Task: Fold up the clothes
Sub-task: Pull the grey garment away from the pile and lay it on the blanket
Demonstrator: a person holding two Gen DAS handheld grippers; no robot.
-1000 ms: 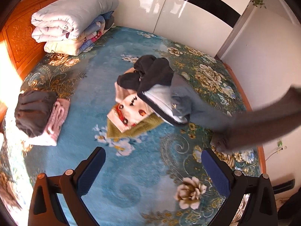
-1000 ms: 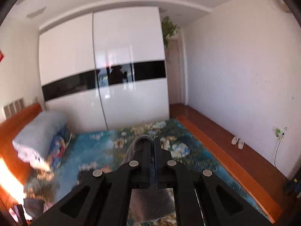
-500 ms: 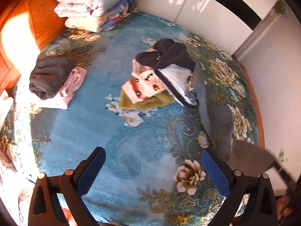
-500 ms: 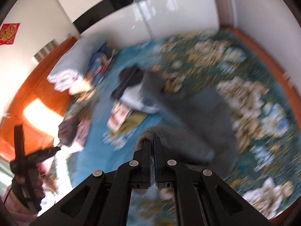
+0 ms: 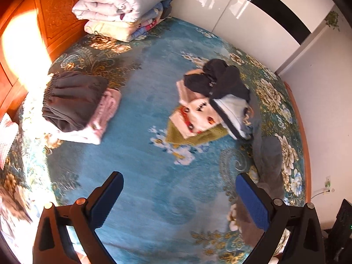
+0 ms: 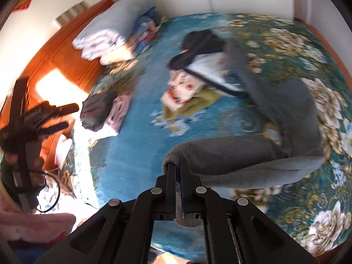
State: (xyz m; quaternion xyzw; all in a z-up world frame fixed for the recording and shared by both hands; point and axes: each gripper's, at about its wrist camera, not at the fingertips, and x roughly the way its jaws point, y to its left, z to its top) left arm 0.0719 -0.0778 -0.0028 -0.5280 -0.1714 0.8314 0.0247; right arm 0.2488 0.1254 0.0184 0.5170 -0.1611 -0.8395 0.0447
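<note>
1. One loose heap of unfolded clothes [image 5: 211, 105] mid-bed.
2. One grey garment [image 6: 286, 132] trailing to the bed's right edge.
3. One folded stack of two garments [image 5: 77, 107] near the left edge.
4. One pile of folded quilts [image 5: 123, 6] at the headboard corner.
5. Two grippers.

— What does the right tool [image 6: 178, 169] hold?
— A grey garment [image 6: 259, 151], clamped at its edge, trailing across the blue floral bed [image 6: 136, 145] toward a heap of clothes [image 6: 198, 74].
</note>
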